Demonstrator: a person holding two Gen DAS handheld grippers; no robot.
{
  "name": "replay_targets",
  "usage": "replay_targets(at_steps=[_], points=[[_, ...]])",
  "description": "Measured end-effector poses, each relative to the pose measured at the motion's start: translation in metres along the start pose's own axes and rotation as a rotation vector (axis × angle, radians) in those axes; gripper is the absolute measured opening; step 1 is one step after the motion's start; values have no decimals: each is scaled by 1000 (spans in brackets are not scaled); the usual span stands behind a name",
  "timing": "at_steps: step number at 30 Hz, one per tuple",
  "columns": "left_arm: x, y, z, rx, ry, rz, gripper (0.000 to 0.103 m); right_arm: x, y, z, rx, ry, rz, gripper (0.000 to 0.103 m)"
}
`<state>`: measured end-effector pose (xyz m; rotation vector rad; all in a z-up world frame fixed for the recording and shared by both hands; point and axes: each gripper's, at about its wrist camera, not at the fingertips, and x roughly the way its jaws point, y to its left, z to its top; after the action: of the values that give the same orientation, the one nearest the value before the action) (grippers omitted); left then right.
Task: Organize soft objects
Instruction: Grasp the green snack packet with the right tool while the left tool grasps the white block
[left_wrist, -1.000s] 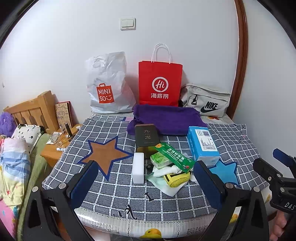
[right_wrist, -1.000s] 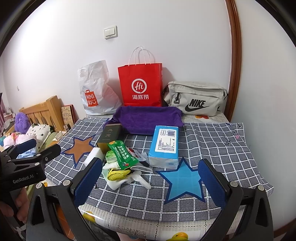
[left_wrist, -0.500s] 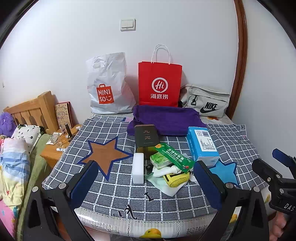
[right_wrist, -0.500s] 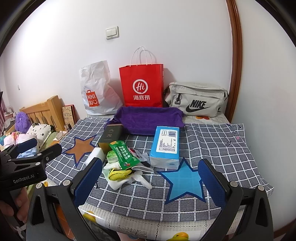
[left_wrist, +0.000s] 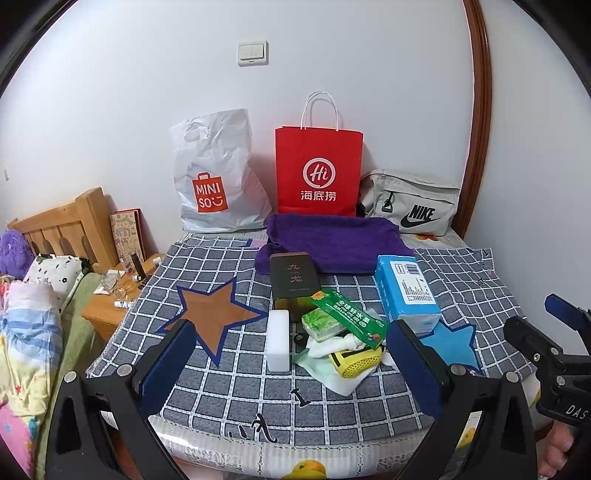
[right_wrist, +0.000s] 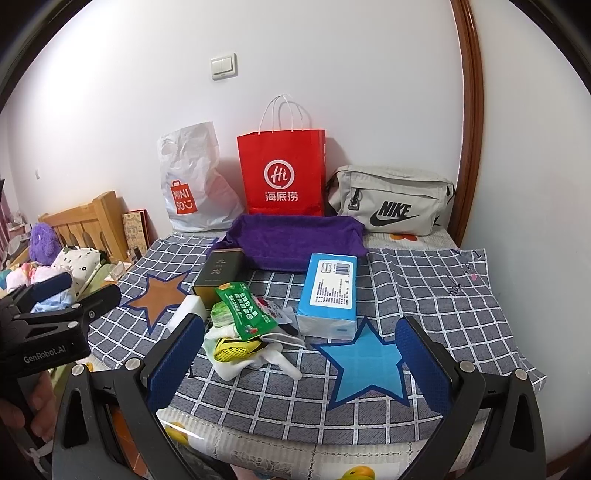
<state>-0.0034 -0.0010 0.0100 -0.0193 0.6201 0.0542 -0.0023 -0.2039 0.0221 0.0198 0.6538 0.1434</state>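
A pile lies mid-table on a checked cloth (left_wrist: 236, 387): a white foam block (left_wrist: 279, 339), a dark tea tin (left_wrist: 293, 282), a green snack pouch (left_wrist: 347, 317), a green tissue pack (left_wrist: 319, 325), a yellow mesh item (left_wrist: 356, 360) on white cloth, and a blue tissue box (left_wrist: 406, 288). A purple towel (left_wrist: 332, 242) lies behind. My left gripper (left_wrist: 291, 362) is open, held before the table's front edge. My right gripper (right_wrist: 299, 365) is open at the front edge, above the blue star (right_wrist: 364, 363). The pile also shows in the right wrist view (right_wrist: 240, 332).
A white Miniso bag (left_wrist: 218, 177), a red paper bag (left_wrist: 317, 173) and a grey Nike bag (left_wrist: 410, 201) stand against the back wall. A wooden bedside table (left_wrist: 118, 306) and bed with bedding (left_wrist: 26, 332) lie to the left. A brown star (left_wrist: 214, 314) marks the cloth.
Both views have shifted only slightly; the right gripper has edged a little toward the table. Nothing on the table has moved.
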Motion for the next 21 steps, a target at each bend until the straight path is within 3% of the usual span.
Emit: replay_targets(at_steps=[7,21], points=[[12,-3,2,30,7,-13,103,13,-5,0,13,2,54,102],[91,23,-27,-19,172,-5,103,75,18,-28,-173,69,-22,102]])
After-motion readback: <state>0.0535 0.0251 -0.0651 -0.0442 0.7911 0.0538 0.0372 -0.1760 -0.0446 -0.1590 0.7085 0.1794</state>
